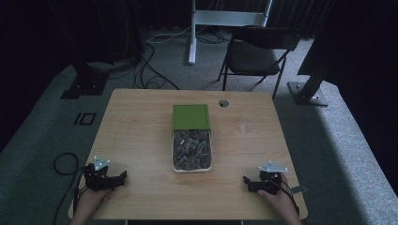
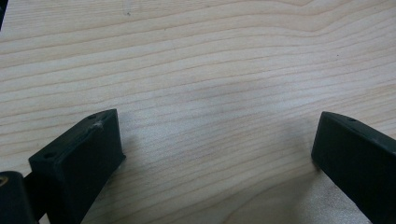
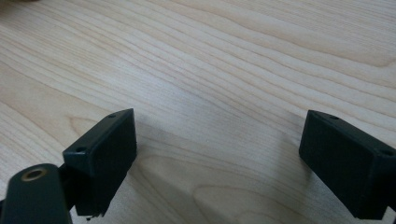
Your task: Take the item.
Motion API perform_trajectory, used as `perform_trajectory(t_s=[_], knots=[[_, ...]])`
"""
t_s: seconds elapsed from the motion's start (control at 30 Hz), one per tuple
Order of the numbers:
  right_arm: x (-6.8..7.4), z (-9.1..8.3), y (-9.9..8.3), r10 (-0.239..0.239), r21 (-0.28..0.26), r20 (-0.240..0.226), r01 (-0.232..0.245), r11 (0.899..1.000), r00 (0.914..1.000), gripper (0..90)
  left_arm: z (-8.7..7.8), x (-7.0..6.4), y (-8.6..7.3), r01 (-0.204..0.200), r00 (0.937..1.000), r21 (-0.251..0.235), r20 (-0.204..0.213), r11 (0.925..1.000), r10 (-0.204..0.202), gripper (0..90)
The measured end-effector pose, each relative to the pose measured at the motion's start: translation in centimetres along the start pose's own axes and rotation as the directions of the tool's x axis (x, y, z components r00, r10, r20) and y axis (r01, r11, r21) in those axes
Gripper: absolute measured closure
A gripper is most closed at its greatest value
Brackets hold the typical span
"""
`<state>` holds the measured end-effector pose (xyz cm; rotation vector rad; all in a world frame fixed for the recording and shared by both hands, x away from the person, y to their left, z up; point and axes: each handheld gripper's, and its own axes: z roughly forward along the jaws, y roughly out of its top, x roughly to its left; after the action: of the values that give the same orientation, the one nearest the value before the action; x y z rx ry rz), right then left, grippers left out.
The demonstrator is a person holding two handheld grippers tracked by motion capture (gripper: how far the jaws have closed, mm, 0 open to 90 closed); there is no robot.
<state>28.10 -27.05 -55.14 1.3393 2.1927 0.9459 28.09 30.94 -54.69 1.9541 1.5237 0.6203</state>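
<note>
Resting at the frame's lower corners, left gripper (image 1: 123, 175) and right gripper (image 1: 245, 180) gape wide, empty; clear plastic box (image 1: 191, 151) of dark pieces, green lid (image 1: 190, 116) slid half back, untouched.

Bare table (image 1: 141, 140) btwn left gripper (image 1: 123, 177) & right gripper (image 1: 246, 181); only the container (image 1: 191, 165) w/ green lid (image 1: 190, 116) blocks mid-table.

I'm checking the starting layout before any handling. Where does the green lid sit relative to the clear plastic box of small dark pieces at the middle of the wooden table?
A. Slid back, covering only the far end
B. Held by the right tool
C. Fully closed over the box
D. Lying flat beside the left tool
A: in the high view the green lid covers only the far end of the clear plastic box, whose near part lies open.
</note>
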Motion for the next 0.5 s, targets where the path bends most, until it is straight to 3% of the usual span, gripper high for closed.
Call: perform_trajectory(t_s=[0.27,0.5], knots=[[-0.06,0.05,0.05,-0.002,0.0,-0.001,0.002,1.0,1.0,10.9,0.04,0.33,0.06,0.023,0.9994,0.002,-0.024,0.9997,-0.023,2.3],[-0.07,0.07,0.06,-0.002,0.0,0.001,0.002,1.0,1.0,10.9,0.08,0.65,0.08,0.07,0.9955,-0.002,-0.064,0.9975,-0.07,2.3]])
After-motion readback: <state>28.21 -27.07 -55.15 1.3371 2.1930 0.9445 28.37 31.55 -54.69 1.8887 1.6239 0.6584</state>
